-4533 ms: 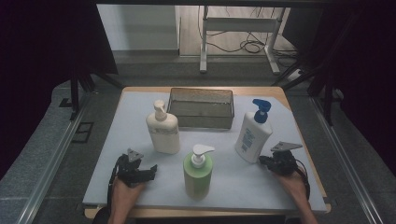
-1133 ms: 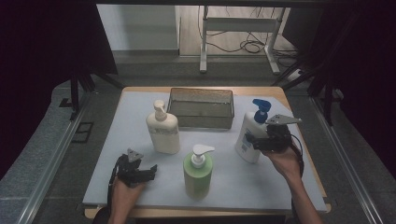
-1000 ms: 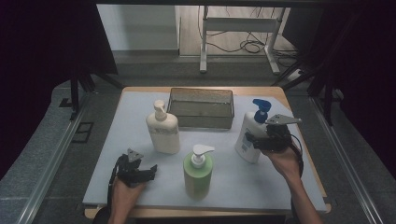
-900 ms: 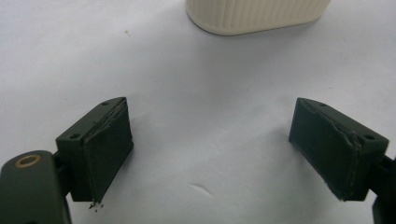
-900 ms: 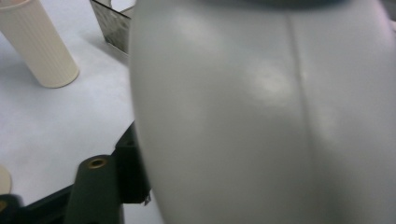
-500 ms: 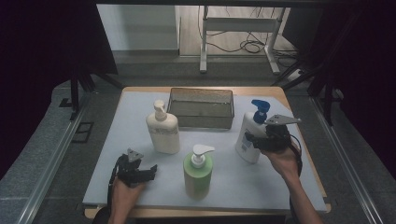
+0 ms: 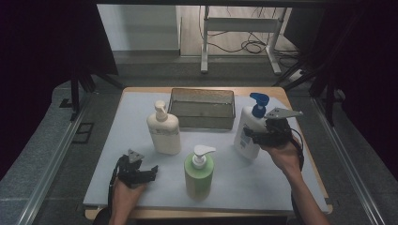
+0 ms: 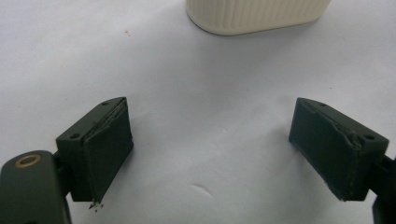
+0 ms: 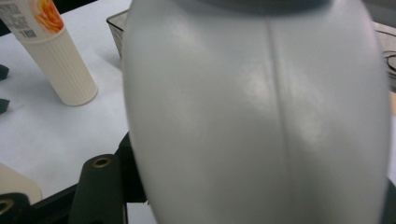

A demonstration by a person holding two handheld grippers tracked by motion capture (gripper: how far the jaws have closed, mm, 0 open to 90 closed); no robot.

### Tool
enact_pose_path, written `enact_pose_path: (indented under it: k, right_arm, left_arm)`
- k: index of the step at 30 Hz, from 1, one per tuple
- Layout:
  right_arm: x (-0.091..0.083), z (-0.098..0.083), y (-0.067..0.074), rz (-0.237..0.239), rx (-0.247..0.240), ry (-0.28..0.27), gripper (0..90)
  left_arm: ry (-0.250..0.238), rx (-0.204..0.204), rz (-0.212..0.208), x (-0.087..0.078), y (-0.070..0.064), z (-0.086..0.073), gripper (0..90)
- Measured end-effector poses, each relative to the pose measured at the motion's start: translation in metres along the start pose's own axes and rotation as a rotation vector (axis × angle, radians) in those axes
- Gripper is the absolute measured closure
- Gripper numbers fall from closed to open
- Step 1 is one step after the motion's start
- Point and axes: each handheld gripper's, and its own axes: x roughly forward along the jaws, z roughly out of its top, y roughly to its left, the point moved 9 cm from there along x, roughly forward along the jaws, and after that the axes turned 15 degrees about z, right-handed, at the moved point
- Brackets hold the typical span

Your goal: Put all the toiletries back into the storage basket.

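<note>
Bottles stand on a white mat (image 7: 141, 112) that covers the table: a cream pump bottle (image 7: 163, 129) left of centre, a green pump bottle (image 7: 199, 172) nearest the person, and a white pump bottle (image 7: 248, 129) with a blue pump head at the right. From the high view, a dark mesh basket (image 7: 202, 108) sits at the far side of the mat, between the cream and white bottles, and looks empty inside. The white bottle leans a little, with the right gripper (image 7: 257, 137) pressed up against its side; the person's right hand (image 7: 283, 154) holds that gripper from below and behind. The left gripper (image 7: 149, 169) rests low on the mat near the front edge, held by the left hand (image 7: 123, 193), well apart from the cream bottle and to the left of the green one.

Seen from the left gripper view, its jaws stand wide apart over bare mat (image 8: 201, 79) with nothing between them, and the ribbed base of the cream bottle (image 8: 254, 16) shows at the top, some way ahead of the jaws.

From the right gripper view, the smooth pale body of the white bottle (image 9: 261, 116) sits very close, blurred, right between the jaws; one black jaw shows at the lower left against the bottle's side, so the gripper appears closed on it. Farther off stand the cream bottle (image 9: 60, 70), its label printed with an orange picture that the high view does not reveal, and a corner of the basket (image 9: 116, 23)
</note>
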Motion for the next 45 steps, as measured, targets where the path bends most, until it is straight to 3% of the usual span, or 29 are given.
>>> enact_pose_path:
  k: [20, 45]
  right_arm:
    - [0.016, 0.047, 0.013, 0.04, -0.027, -0.011, 37.8]
    - [0.038, 0.086, 0.017, 0.03, -0.024, -0.022, 37.9]
  left_arm:
    - [-0.001, -0.001, 0.0, 0.0, 0.0, 0.0, 12.6]
    - [-0.001, -0.002, -0.001, 0.0, 0.0, 0.0, 12.6]
